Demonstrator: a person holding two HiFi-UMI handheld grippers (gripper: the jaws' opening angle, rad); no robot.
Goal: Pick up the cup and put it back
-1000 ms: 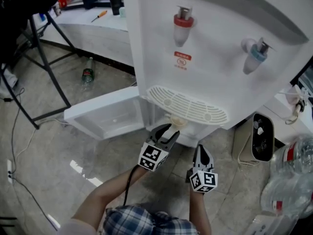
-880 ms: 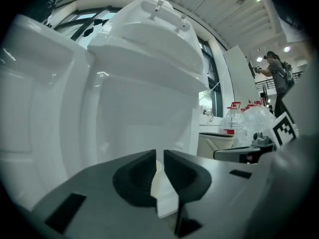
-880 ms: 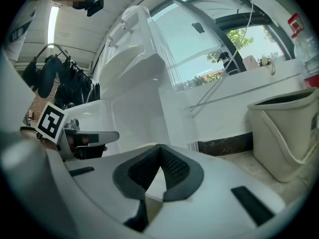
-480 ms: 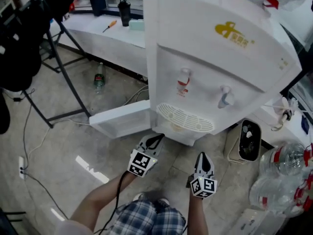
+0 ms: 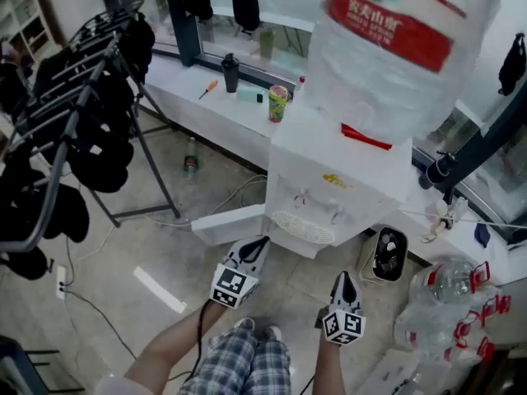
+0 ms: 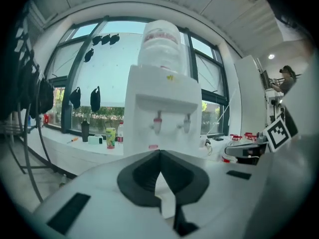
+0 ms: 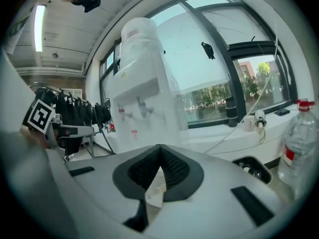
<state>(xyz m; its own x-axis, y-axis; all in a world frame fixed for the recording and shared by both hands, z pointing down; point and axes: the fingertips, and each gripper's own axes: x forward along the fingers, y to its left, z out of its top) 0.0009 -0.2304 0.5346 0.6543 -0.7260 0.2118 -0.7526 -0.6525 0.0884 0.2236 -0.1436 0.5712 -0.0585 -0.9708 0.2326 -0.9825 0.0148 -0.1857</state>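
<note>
Back and away is where both claws have gone. A second ago my left claw (image 5: pixel 258 243) was spread wide right by the small cup under the water cooler's tray. Now it hangs low over the person's knees (image 5: pixel 247 356), well apart from the water cooler (image 5: pixel 329 179). Its two tips are pressed together with nothing between them. My right claw (image 5: pixel 344 278) is pressed together and holds nothing too. I think they are kept low and closed because there is nothing to carry now, so the cup looks to be back in its place. From this far I cannot pick the cup out (it is too small to see). My best guess is that it sits down by the cooler's open door (image 5: pixel 224 225). Now the counting: two claws, one water cooler, and one big water bottle (image 5: pixel 395 48) standing upside down on top so the water can run down. There are two taps (image 6: pixel 157 124) side by side, one open door, one fan (image 5: pixel 387 255) on the floor just beside the cooler, and one green bottle (image 5: pixel 190 168) lying near the wall.
</note>
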